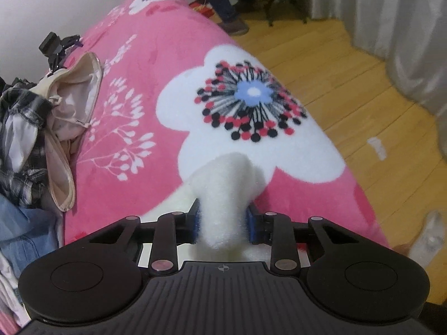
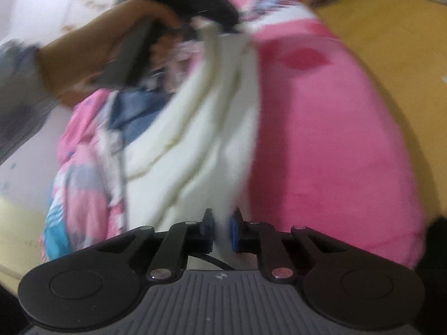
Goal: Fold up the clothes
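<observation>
Left gripper (image 1: 223, 223) pinches a bunched fold of the white fleece garment (image 1: 229, 184); my right gripper (image 2: 222, 230) clamps its edge. It lies along the pink blanket (image 1: 145, 64), presumably held for spreading.

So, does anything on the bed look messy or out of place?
Yes. A heap of unfolded clothes lies crumpled at the left edge of the pink blanket: a plaid shirt, a beige garment turned inside out, and denim underneath.
</observation>
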`<state>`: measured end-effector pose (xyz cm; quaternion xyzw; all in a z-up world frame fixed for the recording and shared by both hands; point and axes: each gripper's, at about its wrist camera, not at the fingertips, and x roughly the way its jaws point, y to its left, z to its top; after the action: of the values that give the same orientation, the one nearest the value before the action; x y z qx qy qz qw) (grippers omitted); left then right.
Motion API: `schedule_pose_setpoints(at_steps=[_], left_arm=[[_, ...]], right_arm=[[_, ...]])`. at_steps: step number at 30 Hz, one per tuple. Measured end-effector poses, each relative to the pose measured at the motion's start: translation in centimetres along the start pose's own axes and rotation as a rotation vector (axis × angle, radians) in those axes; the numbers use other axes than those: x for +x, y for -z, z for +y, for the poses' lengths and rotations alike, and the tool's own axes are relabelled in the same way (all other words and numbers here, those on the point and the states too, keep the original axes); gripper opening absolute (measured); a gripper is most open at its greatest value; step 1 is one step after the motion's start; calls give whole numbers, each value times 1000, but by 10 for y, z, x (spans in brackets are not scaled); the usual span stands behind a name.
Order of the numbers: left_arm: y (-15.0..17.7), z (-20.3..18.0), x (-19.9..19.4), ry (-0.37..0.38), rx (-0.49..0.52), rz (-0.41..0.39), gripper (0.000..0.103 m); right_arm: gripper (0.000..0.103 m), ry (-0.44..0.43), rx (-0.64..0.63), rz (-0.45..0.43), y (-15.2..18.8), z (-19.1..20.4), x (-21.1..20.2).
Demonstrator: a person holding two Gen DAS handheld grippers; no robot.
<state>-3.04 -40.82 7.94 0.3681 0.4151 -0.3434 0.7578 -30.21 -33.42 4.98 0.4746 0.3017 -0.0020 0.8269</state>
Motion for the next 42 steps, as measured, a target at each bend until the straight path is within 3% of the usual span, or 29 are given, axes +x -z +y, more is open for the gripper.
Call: schedule_pose_setpoints(at_steps=[8, 13, 22, 26, 42], left_arm=[[12, 76, -65, 138, -112, -72, 27], [31, 130, -94, 202, -192, -118, 27], [81, 221, -96, 288, -361, -164, 27], [102, 260, -86, 338, -441, -170, 27], [174, 356, -45, 408, -591, -178, 27]], right_arm=[[13, -150, -3, 21, 7, 24, 0], [13, -329, 29, 29, 12, 58, 15], [13, -338, -66, 134, 14, 122, 70], [13, -354, -38, 180, 18, 136, 91], [12, -381, -138, 403, 23, 205, 180]])
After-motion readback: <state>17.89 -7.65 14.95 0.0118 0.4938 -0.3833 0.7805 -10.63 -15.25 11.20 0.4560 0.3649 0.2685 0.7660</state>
